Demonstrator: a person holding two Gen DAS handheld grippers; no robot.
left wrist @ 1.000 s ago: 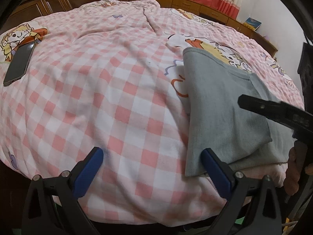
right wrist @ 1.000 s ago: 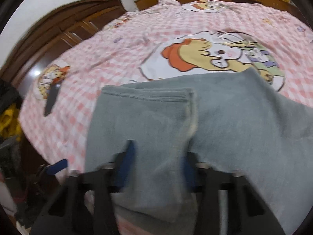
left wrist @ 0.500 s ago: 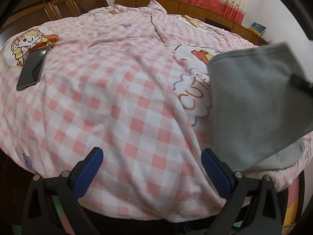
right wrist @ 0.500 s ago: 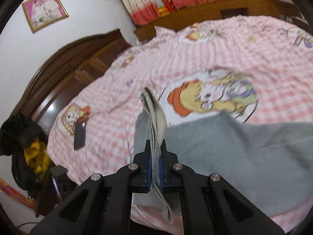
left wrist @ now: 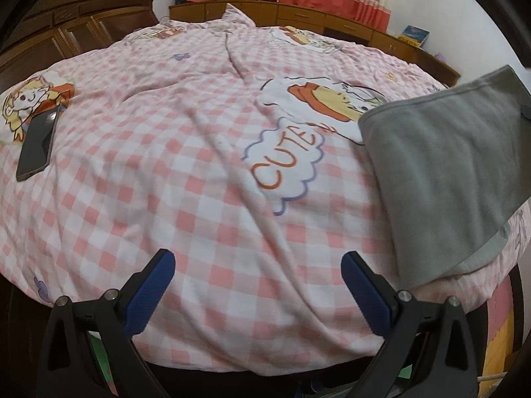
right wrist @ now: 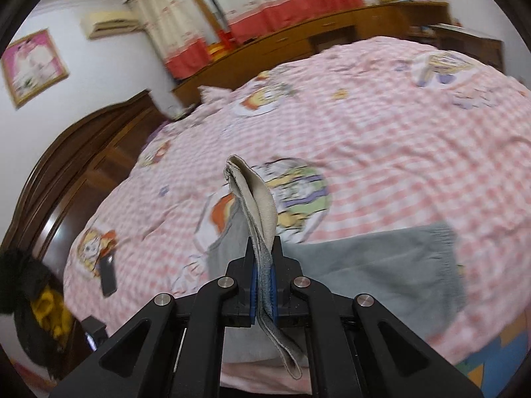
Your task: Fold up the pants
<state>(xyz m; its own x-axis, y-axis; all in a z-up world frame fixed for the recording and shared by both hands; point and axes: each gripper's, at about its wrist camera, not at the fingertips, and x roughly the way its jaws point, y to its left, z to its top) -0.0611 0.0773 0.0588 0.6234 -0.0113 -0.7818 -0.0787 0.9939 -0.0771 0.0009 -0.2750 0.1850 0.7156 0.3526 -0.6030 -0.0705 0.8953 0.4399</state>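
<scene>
The grey pants lie at the right near edge of the bed, with one folded end lifted off the sheet. My right gripper is shut on that lifted end of the pants, which stands up between the jaws; the rest of the pants trails on the bed to the right. My left gripper is open and empty, low over the near edge of the bed, left of the pants and apart from them.
The bed has a pink checked sheet with cartoon prints. A dark phone lies at its left side, also in the right wrist view. A wooden wardrobe and low cabinets stand behind.
My right gripper has closed on the pants' end and lifted it up and away from the bed. The left gripper has drawn back to the left, away from the pants.
</scene>
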